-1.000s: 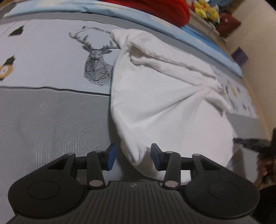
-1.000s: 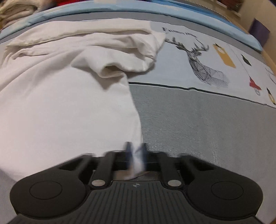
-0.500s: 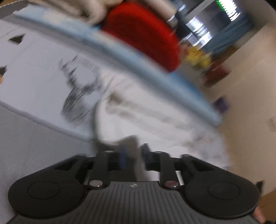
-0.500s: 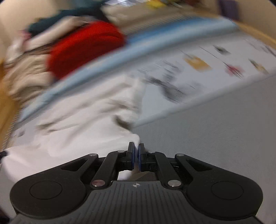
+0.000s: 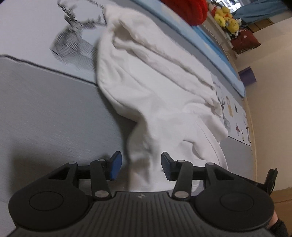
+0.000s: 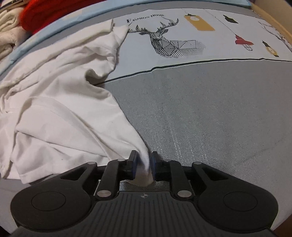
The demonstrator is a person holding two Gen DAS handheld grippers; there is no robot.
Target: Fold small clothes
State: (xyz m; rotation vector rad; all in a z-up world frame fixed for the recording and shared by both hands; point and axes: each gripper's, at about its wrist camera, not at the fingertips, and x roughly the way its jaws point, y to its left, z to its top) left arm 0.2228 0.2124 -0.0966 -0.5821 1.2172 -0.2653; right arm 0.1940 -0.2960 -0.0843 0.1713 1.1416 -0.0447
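Note:
A white garment (image 5: 157,94) lies crumpled on a grey bed cover (image 5: 45,109). In the left wrist view my left gripper (image 5: 139,165) is open, its blue pads wide apart with a bunched corner of the garment between them. In the right wrist view the garment (image 6: 60,102) fills the left half. My right gripper (image 6: 143,164) has its jaws a little apart, with a corner of the garment between the pads; whether they still pinch it I cannot tell.
The cover has a printed deer (image 6: 171,43) and small motifs on a pale band. A red knit pile (image 5: 188,9) and light folded clothes (image 6: 9,27) lie at the far edge. Yellow toys (image 5: 224,18) stand by the beige wall.
Both grippers swung up with the garment and came back down near the cover. The left jaws closed, then opened wide. The right jaws have parted slightly. The garment is more bunched.

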